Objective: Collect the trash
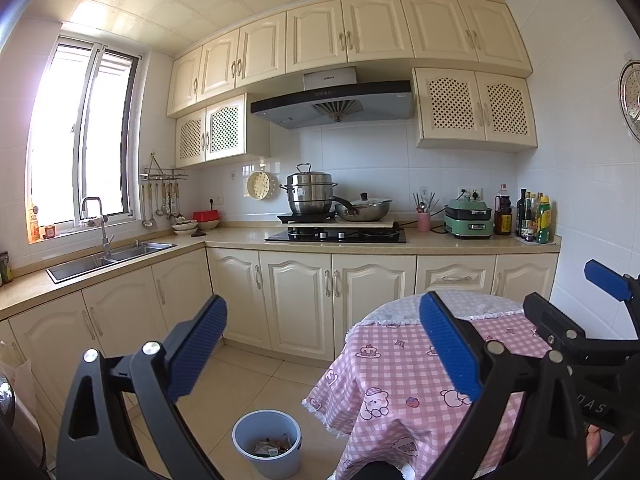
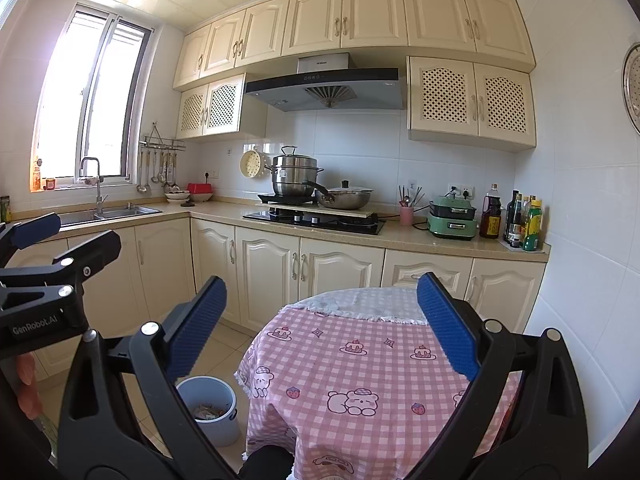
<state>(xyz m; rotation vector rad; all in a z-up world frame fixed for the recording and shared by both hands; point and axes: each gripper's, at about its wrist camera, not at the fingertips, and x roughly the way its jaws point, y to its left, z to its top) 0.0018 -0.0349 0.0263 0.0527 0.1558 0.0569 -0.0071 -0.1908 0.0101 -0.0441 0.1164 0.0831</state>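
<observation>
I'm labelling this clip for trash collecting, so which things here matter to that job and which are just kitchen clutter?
Belongs to the job:
bin on the floor, scraps already inside
table, no trash visible on its cloth
left gripper, jaws open, empty
right gripper, jaws open, empty

Just lying about:
steamer pot
pan
green cooker
bottles
sink

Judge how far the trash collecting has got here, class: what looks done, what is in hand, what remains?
Done: the grey bin on the floor beside the round table already holds scraps, and the pink checked cloth shows no litter. In hand: nothing; the left gripper and right gripper are both open and empty above the table. Left: no further trash is visible.
</observation>
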